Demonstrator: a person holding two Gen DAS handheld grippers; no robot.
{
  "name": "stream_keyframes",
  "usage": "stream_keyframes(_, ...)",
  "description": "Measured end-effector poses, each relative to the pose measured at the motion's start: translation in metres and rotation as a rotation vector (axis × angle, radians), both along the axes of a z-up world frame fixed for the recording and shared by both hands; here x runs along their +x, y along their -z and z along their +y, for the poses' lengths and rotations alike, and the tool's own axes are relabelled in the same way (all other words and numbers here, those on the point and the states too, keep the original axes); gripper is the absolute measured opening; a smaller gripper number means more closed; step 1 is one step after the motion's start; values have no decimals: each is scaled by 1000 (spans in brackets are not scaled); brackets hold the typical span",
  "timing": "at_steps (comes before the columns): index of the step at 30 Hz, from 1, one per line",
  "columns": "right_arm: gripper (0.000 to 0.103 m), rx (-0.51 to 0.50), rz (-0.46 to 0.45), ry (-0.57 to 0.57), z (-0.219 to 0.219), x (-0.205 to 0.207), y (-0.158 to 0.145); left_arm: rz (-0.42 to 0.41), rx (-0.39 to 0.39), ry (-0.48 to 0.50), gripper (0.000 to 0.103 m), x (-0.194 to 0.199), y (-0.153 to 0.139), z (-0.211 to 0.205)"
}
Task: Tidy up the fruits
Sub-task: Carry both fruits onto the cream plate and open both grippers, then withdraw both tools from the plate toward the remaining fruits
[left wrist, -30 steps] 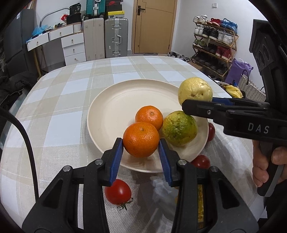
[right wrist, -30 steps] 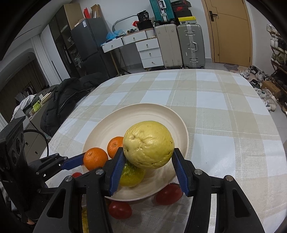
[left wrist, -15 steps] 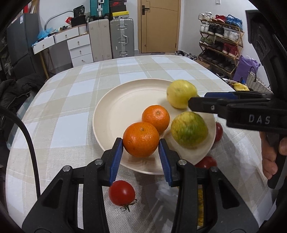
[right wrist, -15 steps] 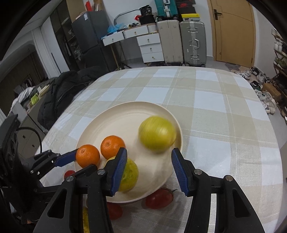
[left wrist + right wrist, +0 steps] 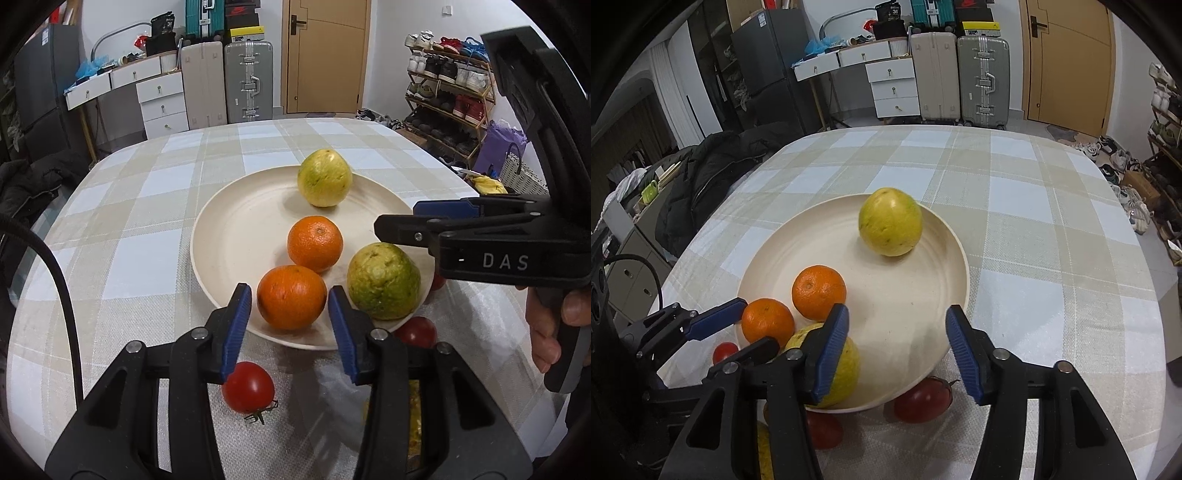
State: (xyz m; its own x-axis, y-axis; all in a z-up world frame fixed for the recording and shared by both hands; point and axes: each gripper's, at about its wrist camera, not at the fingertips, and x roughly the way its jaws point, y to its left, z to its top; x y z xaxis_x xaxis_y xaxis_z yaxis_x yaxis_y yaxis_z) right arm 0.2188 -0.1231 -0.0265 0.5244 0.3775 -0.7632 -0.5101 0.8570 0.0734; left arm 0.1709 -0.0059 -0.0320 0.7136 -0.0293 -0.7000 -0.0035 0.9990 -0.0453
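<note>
A cream plate [image 5: 236,236] [image 5: 916,291] holds a yellow guava [image 5: 324,178] [image 5: 890,221] at its far side, two oranges and a green guava [image 5: 383,281] [image 5: 838,373]. The near orange [image 5: 291,297] [image 5: 767,323] sits at the plate's front edge between the fingers of my left gripper [image 5: 290,326], which stand just apart from it, open. The other orange [image 5: 315,243] [image 5: 819,292] lies mid-plate. My right gripper [image 5: 895,352] is open and empty over the plate's near rim.
Red tomatoes lie on the checked tablecloth by the plate's near edge: one [image 5: 248,387] under my left gripper, others [image 5: 417,331] [image 5: 923,400] beside it. A yellow item [image 5: 413,413] lies on clear plastic near me. A dark jacket [image 5: 701,184] lies off the table's left.
My right gripper opened and let go of the yellow guava, which rolled to the plate's far side; the gripper drew back. My left gripper opened off the orange, now resting on the plate.
</note>
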Motion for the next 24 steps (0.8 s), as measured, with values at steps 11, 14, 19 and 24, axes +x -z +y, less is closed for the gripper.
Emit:
stream_keyframes(11, 89, -2, -12, 40, -8, -1, 0, -20, -6, -29, 75, -3, -5, 4)
stream_keyframes(14, 92, 2, -8, 53, -14, -1, 0, -24, -15, -32, 78, -3, -7, 6)
stream_keyframes(19, 97, 34, -8, 69, -27, -7, 0, -36, -9, -42, 88, -8, -12, 4)
stream_keyframes(24, 103, 73, -31, 78, -41, -19, -5, -42, -25, -59, 102, -15, -18, 6)
